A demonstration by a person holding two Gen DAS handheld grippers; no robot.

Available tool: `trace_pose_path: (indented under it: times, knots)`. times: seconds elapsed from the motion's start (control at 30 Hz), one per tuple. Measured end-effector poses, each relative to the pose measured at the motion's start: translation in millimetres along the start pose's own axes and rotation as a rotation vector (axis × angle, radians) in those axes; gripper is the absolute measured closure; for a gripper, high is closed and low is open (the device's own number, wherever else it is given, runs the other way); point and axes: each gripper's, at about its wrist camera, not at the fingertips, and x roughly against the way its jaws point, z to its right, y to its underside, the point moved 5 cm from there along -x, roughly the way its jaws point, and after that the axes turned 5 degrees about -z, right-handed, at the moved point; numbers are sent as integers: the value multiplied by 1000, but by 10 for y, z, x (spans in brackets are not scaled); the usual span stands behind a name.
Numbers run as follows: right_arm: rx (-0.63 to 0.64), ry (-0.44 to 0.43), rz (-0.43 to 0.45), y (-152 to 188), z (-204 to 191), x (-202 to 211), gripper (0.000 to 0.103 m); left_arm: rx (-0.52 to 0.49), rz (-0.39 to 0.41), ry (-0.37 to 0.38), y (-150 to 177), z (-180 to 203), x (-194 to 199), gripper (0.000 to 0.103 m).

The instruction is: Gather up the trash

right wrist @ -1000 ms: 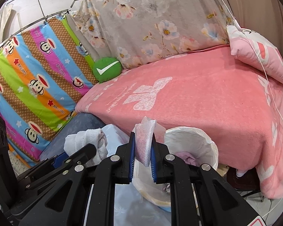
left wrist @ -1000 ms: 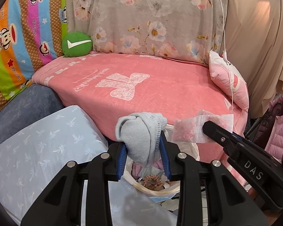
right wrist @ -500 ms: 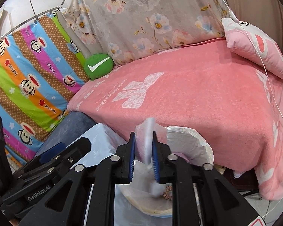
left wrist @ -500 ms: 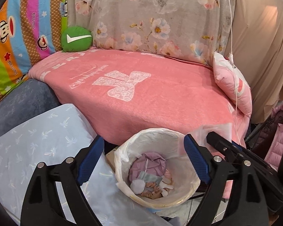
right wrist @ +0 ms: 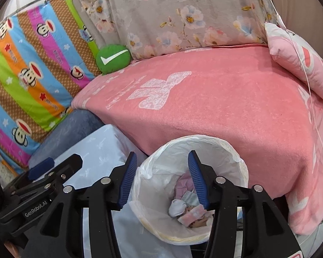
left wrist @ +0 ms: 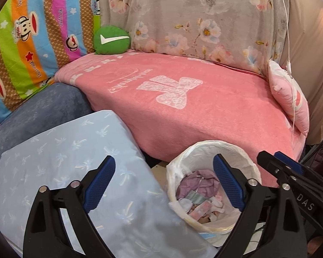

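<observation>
A white-lined trash bin (left wrist: 243,150) stands on the floor against the pink bed; it also shows in the right wrist view (right wrist: 232,150). Inside lie a rolled grey sock (right wrist: 177,206), a pink plastic bag (right wrist: 192,214) and purple and pale scraps (left wrist: 195,182). My left gripper (left wrist: 163,174) is open and empty, just above the bin's left side. My right gripper (right wrist: 162,167) is open and empty, over the bin's mouth. The right gripper's body shows in the left wrist view (left wrist: 290,172), and the left gripper's body in the right wrist view (right wrist: 52,169).
The bed with a pink blanket (left wrist: 183,107) fills the middle. A light blue pillow (left wrist: 64,161) and a blue-grey cushion (left wrist: 39,111) lie to the left of the bin. A green round cushion (left wrist: 111,40) and a pink pillow (left wrist: 290,96) sit on the bed.
My left gripper opened and let the grey sock fall into the bin. My right gripper then opened and let the pink plastic bag fall in as well.
</observation>
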Motion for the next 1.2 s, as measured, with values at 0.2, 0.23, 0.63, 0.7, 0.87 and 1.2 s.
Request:
trace_pose_path:
  times: [0.2,0.23,0.63,0.7,0.87,1.2]
  knots:
    - [79,77,-15,149,-76,96,41,6,0,-45,118,-102,62,11]
    - [88,87,-16,175,-76,109,41,6,-1,-54,139,-114,73,10]
    - [158,167,-32,415,-86,210,33,17,-25,-102,380,-181,133,9]
    - [161,172,-35,435,-71,211,29,21,-28,-106,399,-181,139,9]
    - [156,173,-42,498,-27,214,20,19,-43,-112,472,-167,144,9]
    - [184,188,-54,622,21,231,16,-6,-68,-127,588,-83,123,8]
